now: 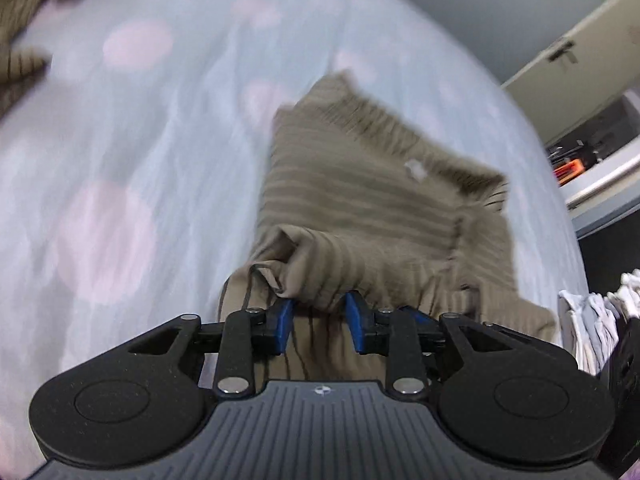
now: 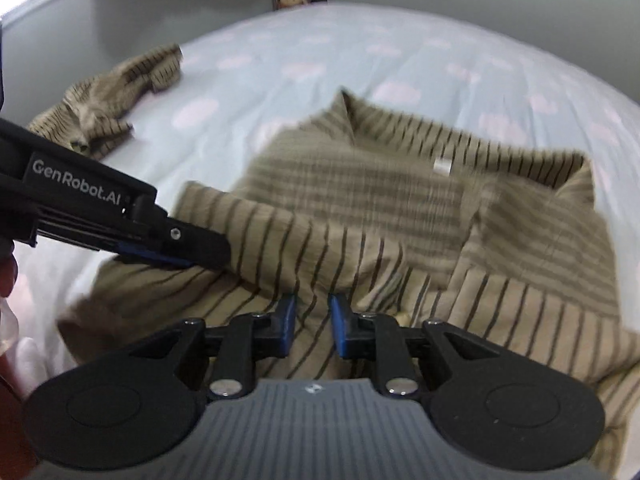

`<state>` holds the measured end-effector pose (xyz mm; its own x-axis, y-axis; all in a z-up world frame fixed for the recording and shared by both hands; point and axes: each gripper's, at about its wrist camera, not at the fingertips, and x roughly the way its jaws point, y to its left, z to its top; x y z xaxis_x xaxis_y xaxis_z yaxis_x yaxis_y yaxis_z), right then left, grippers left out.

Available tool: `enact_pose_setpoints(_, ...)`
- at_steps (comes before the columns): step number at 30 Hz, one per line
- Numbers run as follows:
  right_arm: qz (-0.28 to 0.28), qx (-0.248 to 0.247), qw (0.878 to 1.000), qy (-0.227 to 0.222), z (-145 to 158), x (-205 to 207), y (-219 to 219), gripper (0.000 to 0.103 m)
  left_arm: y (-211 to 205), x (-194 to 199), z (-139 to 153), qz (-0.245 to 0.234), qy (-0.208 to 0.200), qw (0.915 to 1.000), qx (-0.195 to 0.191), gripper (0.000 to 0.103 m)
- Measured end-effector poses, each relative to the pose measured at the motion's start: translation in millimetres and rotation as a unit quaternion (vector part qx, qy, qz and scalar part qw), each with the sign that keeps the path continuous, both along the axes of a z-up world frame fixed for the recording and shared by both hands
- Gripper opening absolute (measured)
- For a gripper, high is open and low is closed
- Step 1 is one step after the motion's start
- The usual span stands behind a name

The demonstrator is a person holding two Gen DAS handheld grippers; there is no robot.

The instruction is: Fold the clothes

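Pinching a bunched fold of the striped shirt [image 1: 372, 216] on the bed [image 1: 140, 120], the left claw [image 1: 318, 312] holds only thin cloth, and the narrowed right claw [image 2: 312, 316], gripping nothing visible, may let that side sag and skew the fold.

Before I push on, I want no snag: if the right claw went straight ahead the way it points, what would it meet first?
Probably the tan shirt with dark stripes on the pale blue bedsheet: its folded cloth lies right ahead of the right claw. Blur leaves the depth unclear.
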<state>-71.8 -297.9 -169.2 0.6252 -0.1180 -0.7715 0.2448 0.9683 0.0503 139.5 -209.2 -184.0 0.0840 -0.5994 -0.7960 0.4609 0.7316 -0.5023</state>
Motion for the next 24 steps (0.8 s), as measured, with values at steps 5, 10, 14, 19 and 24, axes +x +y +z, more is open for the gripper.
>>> enact_pose_setpoints(5,0.005,0.007,1.000,-0.002,-7,0,-5,0.020,7,10,-12,0.031,0.034,0.9989,-0.008,0.018)
enact_pose_setpoints(10,-0.019,0.031,0.999,-0.029,10,-16,-14,0.020,29,8,5,0.079,0.008,0.9966,-0.023,0.018)
enact_pose_setpoints(14,-0.028,0.041,0.998,-0.049,29,-38,-12,0.023,46,9,18,0.101,0.021,0.9929,-0.059,0.018)
enact_pose_setpoints(19,-0.003,0.043,0.997,-0.058,47,-68,3,0.033,49,-3,29,0.079,0.052,0.9948,-0.039,0.028)
enact_pose_setpoints(24,0.019,0.044,0.998,-0.029,51,-90,18,0.033,48,-15,39,0.039,0.047,0.9981,0.007,0.042)
